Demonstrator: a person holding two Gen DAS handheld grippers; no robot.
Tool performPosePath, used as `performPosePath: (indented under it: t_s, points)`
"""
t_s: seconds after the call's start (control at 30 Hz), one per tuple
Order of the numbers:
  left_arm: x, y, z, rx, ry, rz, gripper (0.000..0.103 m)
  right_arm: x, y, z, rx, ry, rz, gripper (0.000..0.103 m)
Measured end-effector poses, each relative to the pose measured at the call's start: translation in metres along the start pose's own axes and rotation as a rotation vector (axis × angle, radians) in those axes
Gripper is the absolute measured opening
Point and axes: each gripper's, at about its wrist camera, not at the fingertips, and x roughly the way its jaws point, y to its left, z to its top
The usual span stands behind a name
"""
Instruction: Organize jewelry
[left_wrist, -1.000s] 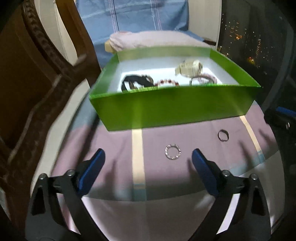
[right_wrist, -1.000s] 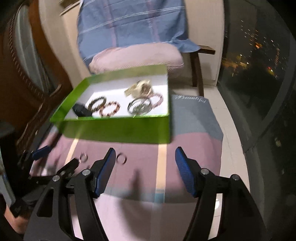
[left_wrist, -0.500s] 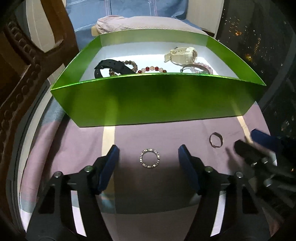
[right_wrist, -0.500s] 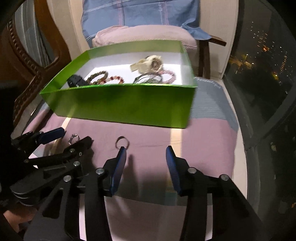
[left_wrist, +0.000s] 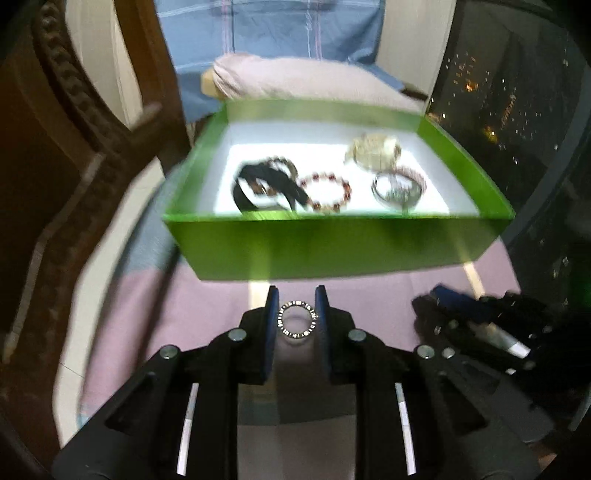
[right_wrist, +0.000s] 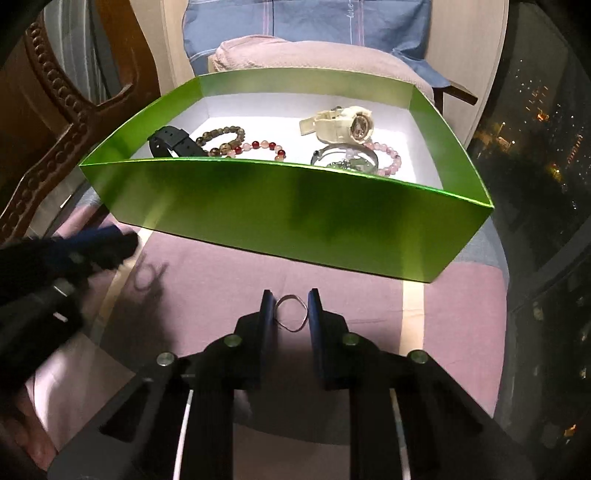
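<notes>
My left gripper (left_wrist: 295, 295) is shut on a studded silver ring (left_wrist: 297, 319) and holds it above the pink cloth, in front of the green box (left_wrist: 332, 247). My right gripper (right_wrist: 291, 299) is shut on a thin plain silver ring (right_wrist: 291, 313), also just in front of the green box (right_wrist: 280, 214). The box holds a cream watch (right_wrist: 341, 123), a black watch (right_wrist: 173, 142), beaded bracelets (right_wrist: 255, 147) and a silver bangle (right_wrist: 343, 157). The right gripper shows at the right of the left wrist view (left_wrist: 476, 321); the left gripper shows at the left of the right wrist view (right_wrist: 74, 251).
The box stands on a pink and blue cloth (right_wrist: 443, 314) over a small table. A carved wooden chair (right_wrist: 55, 122) is at the left, a cushioned chair (right_wrist: 314, 55) behind the box, and a dark window (right_wrist: 535, 129) at the right.
Both grippers have closed, each on its ring. The left one has lifted with the studded ring; the right one now grips the plain ring close to the box.
</notes>
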Motion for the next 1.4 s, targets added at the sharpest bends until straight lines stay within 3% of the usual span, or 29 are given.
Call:
performPosePath:
  t_s: [0.07,0.2,0.3,0.43,0.57,0.6,0.63,0.67,0.7,0.73,0.83,0.9,1.0,1.1,1.23,1.4]
  points:
    - [-0.009,0.006,0.007,-0.016,-0.022,-0.003,0.02,0.0,0.003,0.0,-0.008,-0.005,-0.017,0.019]
    - [-0.02,0.013,0.021,-0.04,-0.061,-0.021,0.02,-0.02,-0.002,0.007,0.035,-0.049,0.029,0.019]
    - [-0.025,0.016,0.039,-0.052,-0.102,-0.034,0.02,-0.06,-0.017,0.028,0.109,-0.192,0.098,0.019]
    - [-0.025,0.008,0.071,-0.017,-0.171,-0.018,0.02,-0.087,-0.044,0.057,0.186,-0.367,0.091,0.019]
    - [-0.011,0.01,0.087,-0.015,-0.163,-0.041,0.022,-0.069,-0.058,0.072,0.229,-0.364,0.091,0.022]
    - [-0.01,0.011,0.087,-0.011,-0.166,-0.038,0.039,-0.066,-0.057,0.073,0.233,-0.357,0.074,0.036]
    - [-0.013,0.012,0.088,-0.009,-0.178,-0.02,0.074,-0.066,-0.057,0.073,0.241,-0.361,0.073,0.057]
    - [-0.022,0.014,0.09,-0.011,-0.221,0.005,0.09,-0.071,-0.058,0.071,0.248,-0.378,0.073,0.065]
    - [-0.031,0.016,0.09,-0.013,-0.257,0.013,0.097,-0.081,-0.058,0.069,0.253,-0.424,0.053,0.076]
    - [-0.043,0.019,0.09,-0.01,-0.295,0.013,0.097,-0.09,-0.059,0.068,0.253,-0.461,0.037,0.082]
    - [-0.081,0.022,0.094,0.006,-0.339,0.0,0.099,-0.13,-0.069,0.06,0.284,-0.552,0.032,0.096]
    - [-0.103,0.023,0.092,0.006,-0.362,-0.003,0.099,-0.157,-0.077,0.052,0.335,-0.595,0.031,0.1]
    - [-0.132,0.021,0.081,-0.015,-0.392,0.001,0.099,-0.182,-0.071,0.042,0.313,-0.581,0.003,0.1]
    - [-0.145,0.016,0.063,-0.026,-0.33,-0.007,0.099,-0.197,-0.055,0.03,0.266,-0.52,-0.048,0.1]
    - [-0.146,0.011,0.037,-0.083,-0.188,-0.018,0.099,-0.201,-0.03,0.015,0.2,-0.397,-0.038,0.1]
    - [-0.154,-0.005,0.02,-0.037,-0.17,0.028,0.099,-0.208,-0.021,0.0,0.192,-0.357,-0.067,0.1]
